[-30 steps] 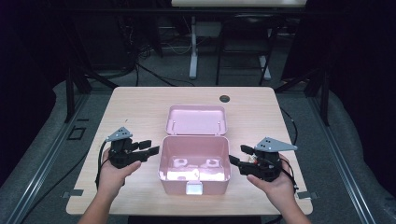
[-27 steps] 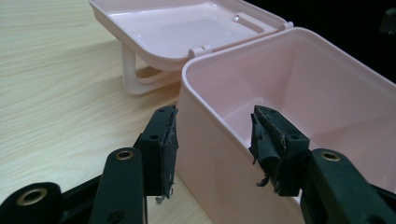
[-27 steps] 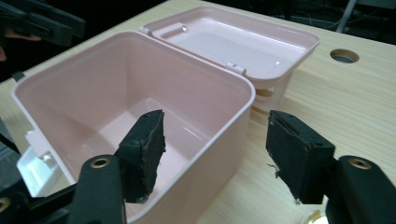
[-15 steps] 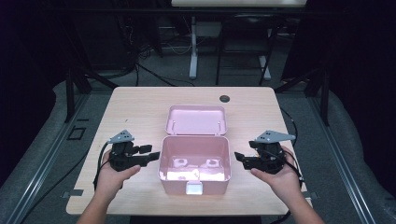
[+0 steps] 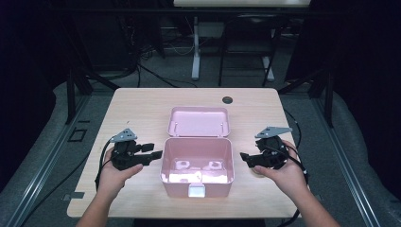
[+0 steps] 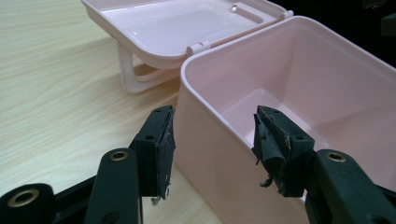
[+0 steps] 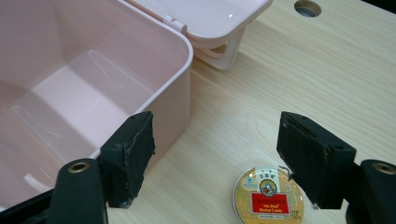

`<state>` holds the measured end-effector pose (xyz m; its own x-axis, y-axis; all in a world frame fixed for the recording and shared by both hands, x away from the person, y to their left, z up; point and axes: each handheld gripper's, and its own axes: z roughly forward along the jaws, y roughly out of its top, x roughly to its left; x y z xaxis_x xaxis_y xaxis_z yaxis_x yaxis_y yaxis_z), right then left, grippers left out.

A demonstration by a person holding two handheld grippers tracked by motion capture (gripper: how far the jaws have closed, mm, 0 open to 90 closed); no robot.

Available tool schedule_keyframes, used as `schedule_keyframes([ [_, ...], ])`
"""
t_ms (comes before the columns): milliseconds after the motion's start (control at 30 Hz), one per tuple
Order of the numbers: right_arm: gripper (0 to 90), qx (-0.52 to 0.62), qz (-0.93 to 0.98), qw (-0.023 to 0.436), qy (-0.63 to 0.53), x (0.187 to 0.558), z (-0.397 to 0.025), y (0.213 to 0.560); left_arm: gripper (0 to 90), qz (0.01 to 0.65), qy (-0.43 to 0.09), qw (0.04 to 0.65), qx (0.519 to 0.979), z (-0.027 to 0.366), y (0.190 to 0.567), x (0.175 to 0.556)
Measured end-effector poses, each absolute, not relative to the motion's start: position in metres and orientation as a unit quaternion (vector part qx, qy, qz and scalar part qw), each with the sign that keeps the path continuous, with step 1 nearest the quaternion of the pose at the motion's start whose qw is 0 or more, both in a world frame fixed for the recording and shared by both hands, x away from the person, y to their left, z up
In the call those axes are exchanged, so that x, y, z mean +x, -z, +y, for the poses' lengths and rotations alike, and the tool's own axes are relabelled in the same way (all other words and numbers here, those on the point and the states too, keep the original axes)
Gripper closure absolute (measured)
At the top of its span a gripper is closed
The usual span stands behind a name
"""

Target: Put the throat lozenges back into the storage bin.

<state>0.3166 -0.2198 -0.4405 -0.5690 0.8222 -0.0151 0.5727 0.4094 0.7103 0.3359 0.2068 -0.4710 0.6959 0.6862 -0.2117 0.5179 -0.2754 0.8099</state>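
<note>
Pink box open, round tin outside

In the high view, the right gripper hides the small round gold tin; its label print is unreadable.

Printed label on the round tin.
A red band carries small pale lettering beneath an emblem and a line of characters; none of it is legible.

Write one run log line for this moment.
left gripper: open, at pink box wall | right gripper: open, above round tin | lid: open
</note>
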Motion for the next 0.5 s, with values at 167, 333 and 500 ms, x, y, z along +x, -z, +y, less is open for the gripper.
schedule_keyframes([
  [167, 25.4, 0.435, 0.820, 0.180, -0.326, 0.323, -0.222, 0.440, 47.1, 0.377, -0.095, 0.468, 0.793, 0.209, 0.468, 0.335],
  [333, 23.9, 0.436, 0.824, 0.175, -0.317, 0.328, -0.224, 0.439, 47.1, 0.371, -0.092, 0.478, 0.791, 0.209, 0.469, 0.333],
  [500, 23.0, 0.436, 0.830, 0.168, -0.304, 0.332, -0.223, 0.441, 47.3, 0.363, -0.093, 0.478, 0.794, 0.205, 0.468, 0.332],
])
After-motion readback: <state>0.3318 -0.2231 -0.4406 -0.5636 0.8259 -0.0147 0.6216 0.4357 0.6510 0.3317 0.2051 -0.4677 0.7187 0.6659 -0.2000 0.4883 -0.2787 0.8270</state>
